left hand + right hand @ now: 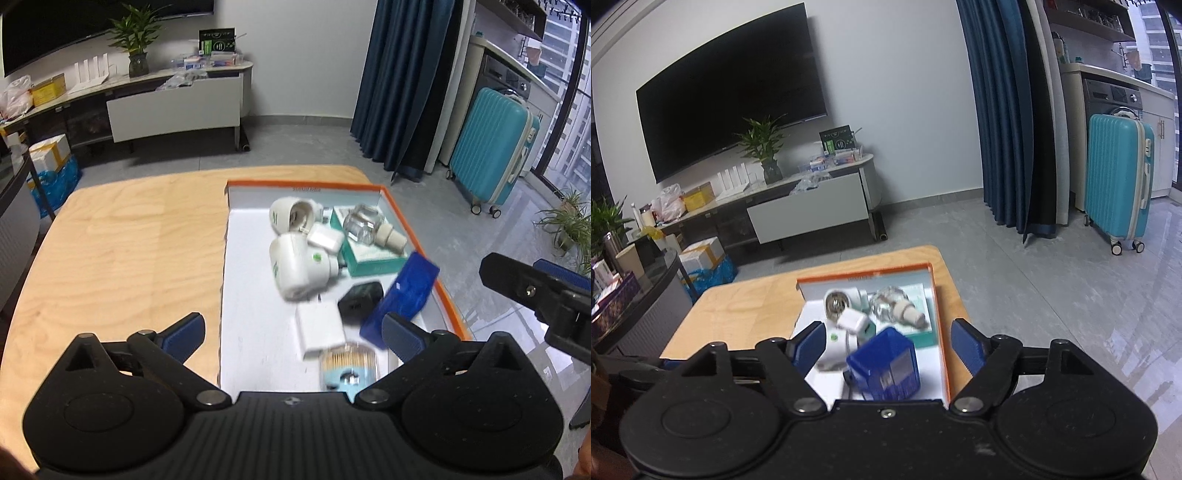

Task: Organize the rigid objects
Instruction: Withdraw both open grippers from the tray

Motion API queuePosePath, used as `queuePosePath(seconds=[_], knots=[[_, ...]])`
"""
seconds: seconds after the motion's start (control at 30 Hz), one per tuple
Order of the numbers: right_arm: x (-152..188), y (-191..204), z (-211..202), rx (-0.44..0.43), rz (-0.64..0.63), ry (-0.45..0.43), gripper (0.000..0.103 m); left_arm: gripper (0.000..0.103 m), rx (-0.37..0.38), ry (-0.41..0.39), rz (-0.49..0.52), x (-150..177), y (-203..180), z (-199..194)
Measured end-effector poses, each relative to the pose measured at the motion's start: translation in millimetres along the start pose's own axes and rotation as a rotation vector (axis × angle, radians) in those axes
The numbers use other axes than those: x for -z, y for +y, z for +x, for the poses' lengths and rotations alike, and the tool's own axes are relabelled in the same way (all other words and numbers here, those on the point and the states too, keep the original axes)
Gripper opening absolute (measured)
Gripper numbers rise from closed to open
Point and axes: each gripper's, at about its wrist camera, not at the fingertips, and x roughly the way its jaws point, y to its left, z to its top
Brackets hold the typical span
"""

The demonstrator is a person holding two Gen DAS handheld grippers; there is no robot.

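Both wrist views look down from close by, sharing the orange-rimmed tray (417, 236) (940, 314).

The worktop (122, 236) is pale, smooth-grained wood. On it, the orange-rimmed tray (417, 225) looks like matt white card. Inside the tray lie a glossy translucent blue plastic box (402, 295), a clear glassy bottle (360, 223) and smooth white plastic plugs (291, 267).

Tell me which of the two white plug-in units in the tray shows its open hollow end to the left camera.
The far one, near the tray's back wall; its dark hollow faces the camera. The nearer unit shows only a closed white body with a green dot.
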Motion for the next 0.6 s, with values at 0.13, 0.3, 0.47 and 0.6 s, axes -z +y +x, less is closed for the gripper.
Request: queuePosePath(seconds=[0.13, 0.3, 0.47, 0.6], knots=[[10, 0, -8, 0.007, 0.001, 0.015, 0.089, 0.103, -0.022, 0.011, 0.000, 12, -1, -5], [23, 0, -13, 0.011, 0.006, 0.038, 0.090, 0.103, -0.026, 0.029, -0.005, 26, -1, -10], [37, 5, -19, 0.010, -0.009, 0.061, 0.090, 0.103, -0.030, 0.047, -0.002, 40, -3, -12], [45, 6, -21, 0.010, -0.014, 0.072, 0.091, 0.103, -0.036, 0.048, 0.002, 49, -6, -16]])
